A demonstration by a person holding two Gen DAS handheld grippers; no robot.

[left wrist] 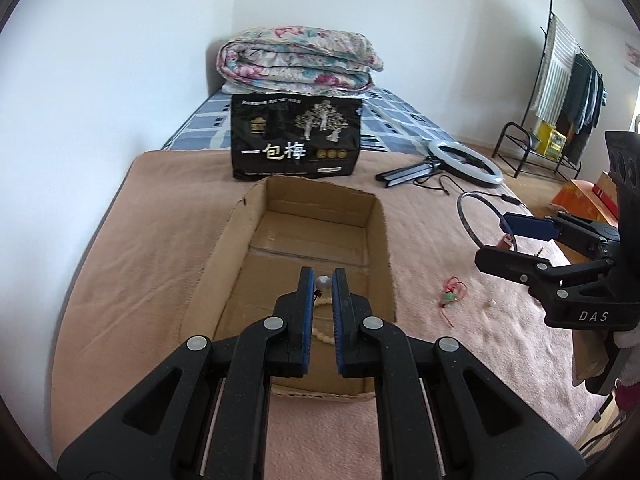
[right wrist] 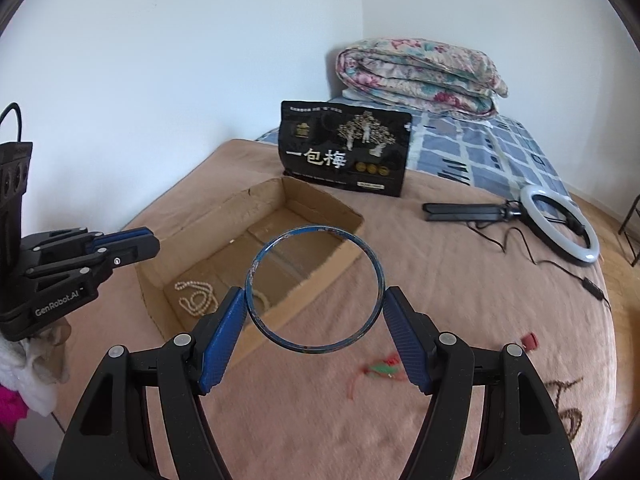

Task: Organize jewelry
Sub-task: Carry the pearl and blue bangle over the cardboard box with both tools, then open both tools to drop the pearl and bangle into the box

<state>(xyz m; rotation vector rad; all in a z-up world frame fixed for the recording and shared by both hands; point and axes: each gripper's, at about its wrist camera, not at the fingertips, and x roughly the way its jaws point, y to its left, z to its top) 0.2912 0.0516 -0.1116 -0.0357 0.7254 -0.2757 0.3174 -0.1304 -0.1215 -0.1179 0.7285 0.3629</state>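
Observation:
An open cardboard box (left wrist: pixel 380 240) lies on the pink blanket. My left gripper (left wrist: pixel 323 280) hovers over the box, shut on a grey pearl bead (left wrist: pixel 323 282) at the end of a cream bead necklace (left wrist: pixel 322 334) that trails into the box; the necklace also shows in the right wrist view (right wrist: pixel 196 298). My right gripper (right wrist: pixel 314 300) is shut on a blue bangle (right wrist: pixel 276 334), held above the blanket just right of the box (right wrist: pixel 320 200). The bangle also shows in the left wrist view (left wrist: pixel 464 216). A red-and-green charm on a red cord (left wrist: pixel 450 298) and a small pearl piece (left wrist: pixel 491 303) lie on the blanket.
A black snack bag (left wrist: pixel 296 140) stands behind the box. A ring light on a folded tripod (left wrist: pixel 464 162) with its cable lies at the right. A folded floral quilt (left wrist: pixel 296 60) sits at the bed's head. A clothes rack (left wrist: pixel 560 92) stands by the far wall.

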